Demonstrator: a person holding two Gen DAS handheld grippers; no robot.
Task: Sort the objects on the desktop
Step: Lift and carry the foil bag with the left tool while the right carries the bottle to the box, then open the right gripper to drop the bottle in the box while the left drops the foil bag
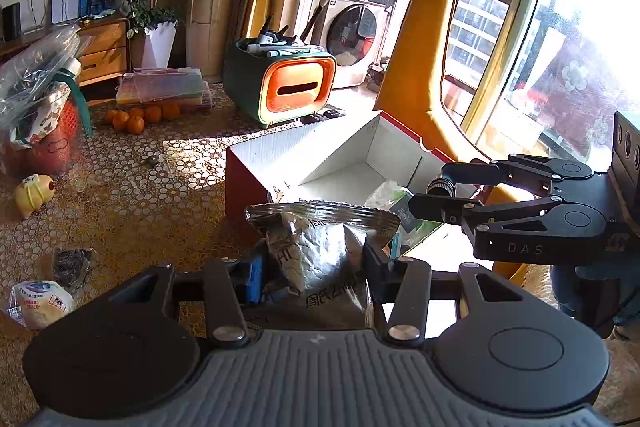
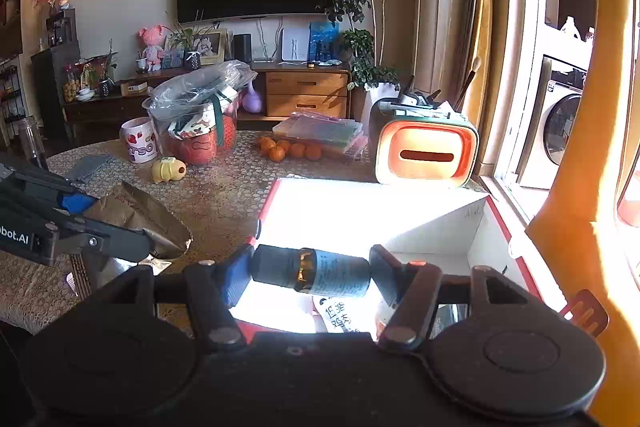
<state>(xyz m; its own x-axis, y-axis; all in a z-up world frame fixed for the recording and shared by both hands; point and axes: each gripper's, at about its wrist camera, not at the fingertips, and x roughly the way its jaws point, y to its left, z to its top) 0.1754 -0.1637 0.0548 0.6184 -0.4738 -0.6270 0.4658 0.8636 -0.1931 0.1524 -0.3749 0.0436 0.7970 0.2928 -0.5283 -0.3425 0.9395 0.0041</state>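
Note:
My left gripper (image 1: 314, 263) is shut on a crinkled silver foil snack bag (image 1: 320, 247), held up near the front-left corner of an open red-and-white cardboard box (image 1: 260, 155). In the right wrist view the same bag (image 2: 136, 215) shows at the left in the left gripper (image 2: 116, 223). My right gripper (image 2: 310, 273) is shut on a small dark bottle with a gold band (image 2: 312, 271), lying crosswise between the pads above the box (image 2: 496, 223). In the left wrist view the right gripper (image 1: 434, 193) reaches in over the box from the right, with the bottle's end (image 1: 440, 185) showing. Packets (image 1: 394, 197) lie inside the box.
On the patterned tabletop (image 1: 132, 195): an orange-and-green desk organiser (image 1: 288, 83), several oranges (image 1: 136, 117), a flat plastic case (image 1: 164, 87), a plastic-wrapped basket (image 1: 40, 95), a yellow toy (image 1: 34, 193), a white wrapped bun (image 1: 42, 303), a mug (image 2: 139, 145). A yellow giraffe figure (image 2: 580, 187) stands right of the box.

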